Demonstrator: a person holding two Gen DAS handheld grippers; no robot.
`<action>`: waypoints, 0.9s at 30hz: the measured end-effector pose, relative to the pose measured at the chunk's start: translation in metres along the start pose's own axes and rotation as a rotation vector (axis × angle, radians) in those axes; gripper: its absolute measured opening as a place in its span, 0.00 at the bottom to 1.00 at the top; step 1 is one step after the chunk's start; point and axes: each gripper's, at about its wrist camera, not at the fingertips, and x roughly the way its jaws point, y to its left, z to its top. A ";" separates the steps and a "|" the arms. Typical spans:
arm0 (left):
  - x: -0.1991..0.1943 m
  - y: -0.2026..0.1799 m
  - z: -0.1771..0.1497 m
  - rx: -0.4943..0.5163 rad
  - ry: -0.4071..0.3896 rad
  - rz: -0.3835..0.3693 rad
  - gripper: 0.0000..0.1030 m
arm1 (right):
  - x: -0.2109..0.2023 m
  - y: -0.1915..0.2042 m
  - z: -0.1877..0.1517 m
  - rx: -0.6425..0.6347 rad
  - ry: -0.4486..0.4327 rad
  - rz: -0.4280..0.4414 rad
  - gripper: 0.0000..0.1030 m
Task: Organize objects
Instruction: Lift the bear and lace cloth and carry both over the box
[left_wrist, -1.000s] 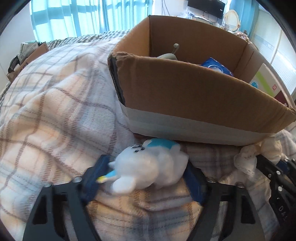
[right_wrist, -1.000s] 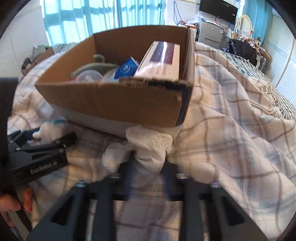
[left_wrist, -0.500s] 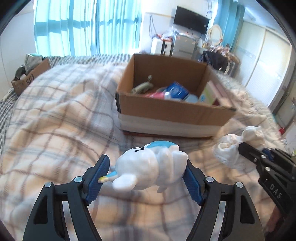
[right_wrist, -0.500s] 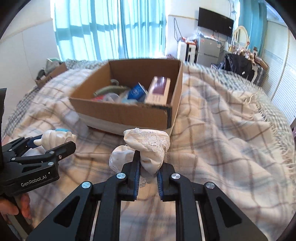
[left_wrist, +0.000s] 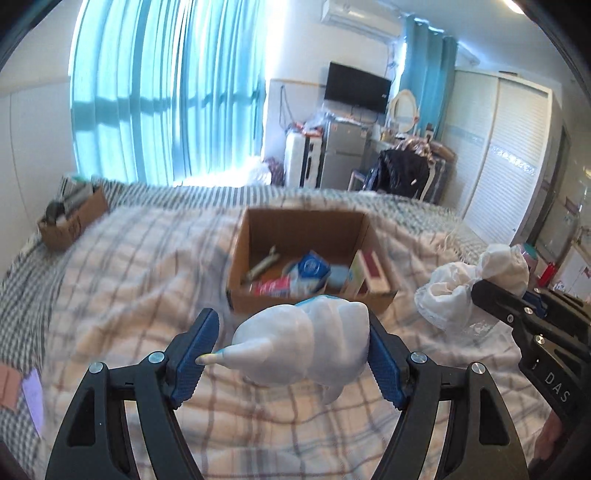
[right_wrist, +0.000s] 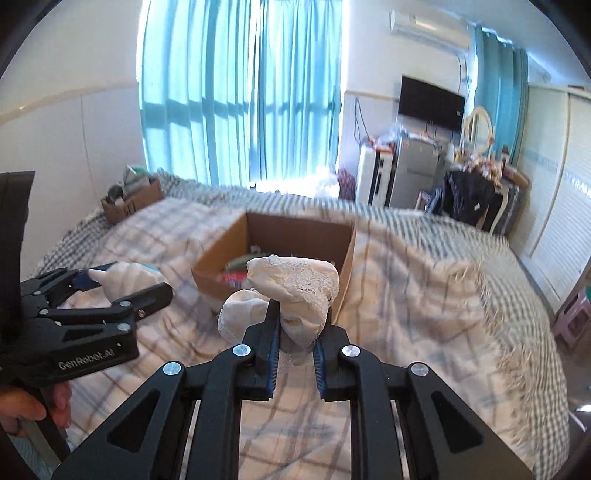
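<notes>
My left gripper (left_wrist: 291, 354) is shut on a white plush toy (left_wrist: 306, 343) with a blue top and holds it in the air above the bed, in front of the open cardboard box (left_wrist: 306, 221). My right gripper (right_wrist: 295, 354) is shut on a cream lace cloth (right_wrist: 295, 288), also lifted, in front of the box (right_wrist: 295, 232). The left gripper with the toy (right_wrist: 125, 280) shows at the left of the right wrist view. The cloth (left_wrist: 469, 284) shows at the right of the left wrist view. The box holds a blue packet (left_wrist: 312, 271), a long carton (left_wrist: 369, 269) and other items.
The box sits on a bed with a plaid blanket (left_wrist: 129, 295). A second small cardboard box (left_wrist: 70, 221) stands at the bed's far left corner. Beyond the bed are blue curtains, a fridge (left_wrist: 340, 155), a wall television and a white wardrobe (left_wrist: 498, 155).
Both grippers have risen and drawn back from the box, each lifting its object off the blanket. The box now looks smaller and its inside shows from above.
</notes>
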 end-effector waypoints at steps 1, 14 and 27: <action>-0.001 -0.002 0.006 0.010 -0.011 0.001 0.76 | -0.002 0.000 0.007 -0.003 -0.011 0.005 0.14; 0.045 0.010 0.073 0.027 -0.057 0.009 0.76 | 0.047 -0.014 0.092 -0.011 -0.076 0.048 0.14; 0.161 0.013 0.079 0.077 0.034 0.024 0.76 | 0.199 -0.029 0.107 0.012 0.082 0.078 0.14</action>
